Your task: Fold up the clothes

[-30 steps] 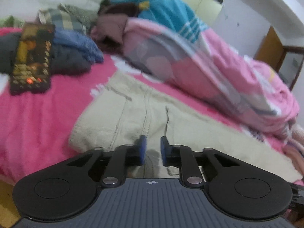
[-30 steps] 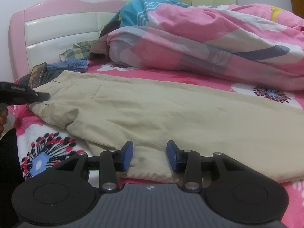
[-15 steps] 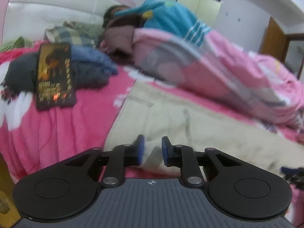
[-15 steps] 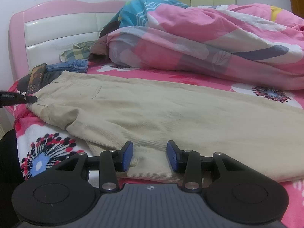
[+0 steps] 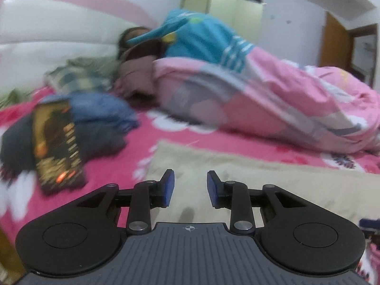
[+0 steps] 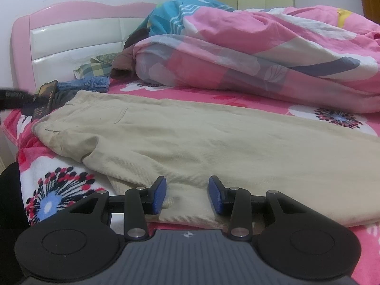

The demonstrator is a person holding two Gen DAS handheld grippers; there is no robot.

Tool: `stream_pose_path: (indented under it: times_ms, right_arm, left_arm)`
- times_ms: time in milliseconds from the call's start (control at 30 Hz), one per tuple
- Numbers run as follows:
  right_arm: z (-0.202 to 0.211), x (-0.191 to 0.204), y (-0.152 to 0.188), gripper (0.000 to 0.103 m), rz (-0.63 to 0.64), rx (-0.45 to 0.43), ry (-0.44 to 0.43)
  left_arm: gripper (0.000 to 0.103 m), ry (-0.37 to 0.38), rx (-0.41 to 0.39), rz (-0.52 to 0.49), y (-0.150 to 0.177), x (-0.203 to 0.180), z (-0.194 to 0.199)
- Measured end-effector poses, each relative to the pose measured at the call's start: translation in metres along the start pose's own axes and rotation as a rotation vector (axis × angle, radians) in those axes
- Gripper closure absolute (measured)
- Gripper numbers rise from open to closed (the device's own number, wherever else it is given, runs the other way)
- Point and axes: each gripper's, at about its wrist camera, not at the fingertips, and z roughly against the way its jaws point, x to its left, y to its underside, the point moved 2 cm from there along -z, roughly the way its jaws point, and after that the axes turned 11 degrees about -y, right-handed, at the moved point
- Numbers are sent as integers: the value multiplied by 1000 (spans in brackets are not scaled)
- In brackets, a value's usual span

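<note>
Beige trousers [image 6: 213, 142] lie flat across the pink flowered bed, waist toward the headboard. My left gripper [image 5: 190, 190] hovers above the waist end of the trousers [image 5: 261, 178]. Its jaws are opening and nothing is pinched between the blue pads. In the right wrist view it shows as a blurred black shape [image 6: 14, 97] at the far left, above the waist corner. My right gripper [image 6: 187, 196] stands open low over the trousers' near edge, and the cloth lies loose between its fingers.
A person in a teal top [image 5: 201, 40] lies under a pink quilt [image 6: 273, 54] along the far side. A phone [image 5: 57, 147] rests on folded dark and denim clothes [image 5: 102, 111] near the pink-and-white headboard [image 6: 71, 38]. The bed's edge is at the left.
The left gripper's jaws have widened, and it has risen off the trousers' waist corner toward the phone while rolling. The right gripper has stayed put.
</note>
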Motion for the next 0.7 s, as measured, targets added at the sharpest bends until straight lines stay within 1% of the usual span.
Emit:
stream_pose_path:
  times_ms: [67,133,167,233,267,333,367,533,700]
  right_arm:
    - [0,0,0,61,2,-1,2]
    - [0,0,0,61,4,-1,3]
    - [0,0,0,61,4,-2,3]
    - [0,1,0,61,5,-2,4]
    - [0,1,0,61,5,-2,3]
    - [0,0,0,61,3,-3,2]
    - [0,0,0,61,3,-3,1]
    - [1,0,1,61,2,-9,0]
    - [1,0,1,61,3,-14,1]
  left_arm:
    - [73,6,14,-6,-6,-8,-20]
    - [73,-2,55,0,-10,-14,-47]
    - [73,-18,75,-17,-11,-16,-61]
    - [74,-78,151,-73,-1,-17,-92]
    - [75,-79,177,-62,3,-15,-103]
    - [75,-61,188,-31,3,-11,-108]
    - [75,-63,192,-31,1,-11,-108]
    - [76,-89,191,-81,1,-17,-114]
    - [75,-135,221,-104,-7,-26,-117]
